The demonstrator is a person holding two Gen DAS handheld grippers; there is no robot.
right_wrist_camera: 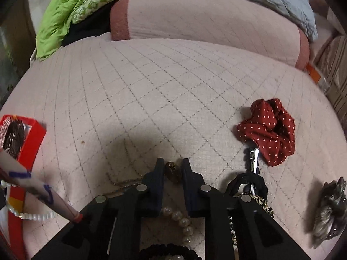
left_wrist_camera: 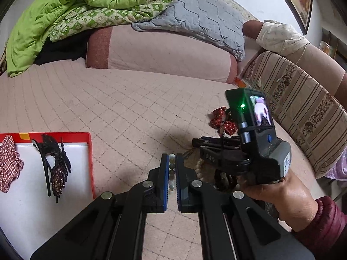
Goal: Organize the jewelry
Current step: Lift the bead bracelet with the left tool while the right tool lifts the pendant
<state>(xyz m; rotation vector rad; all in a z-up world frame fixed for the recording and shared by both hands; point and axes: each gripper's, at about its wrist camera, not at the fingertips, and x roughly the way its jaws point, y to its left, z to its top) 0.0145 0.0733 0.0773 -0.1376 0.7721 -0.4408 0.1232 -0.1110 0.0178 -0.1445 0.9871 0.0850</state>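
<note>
My left gripper is shut on a string of pale and brown beads held above the quilted bed cover. My right gripper is shut on a brown bead of a strand lying on the cover; it also shows from the side in the left wrist view. A pearl strand and a thin chain lie under the right gripper. A red-rimmed white tray at the left holds a checked scrunchie and dark hair clips.
A red polka-dot scrunchie, a black scrunchie with a metal clip and a grey furry clip lie on the cover at the right. A green blanket, a grey quilt and a striped sofa back border it.
</note>
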